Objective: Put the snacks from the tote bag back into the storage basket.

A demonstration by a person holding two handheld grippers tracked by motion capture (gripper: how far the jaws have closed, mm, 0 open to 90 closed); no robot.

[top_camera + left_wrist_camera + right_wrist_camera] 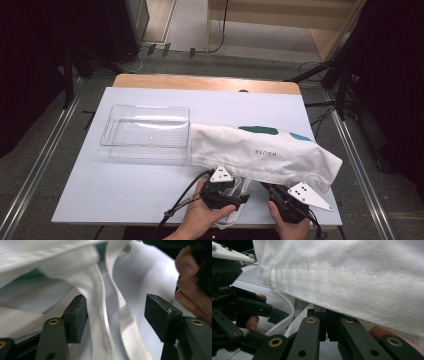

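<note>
since the left gripper (116, 315) stands open with the strap (100, 322) loose between its jaws and only the right gripper (327, 322) pinches the bag (260, 150) hem at the table's (125, 195) near edge, the strap may slip free.

We read one word: "HOUSE", in small dark spaced capitals on the white cloth bag (260, 150), near the desk's (125, 195) right edge. From the high view the letters stand upside down, on the bag's side below two green patches. We find no other readable text, number or label, in either gripper view.
</note>
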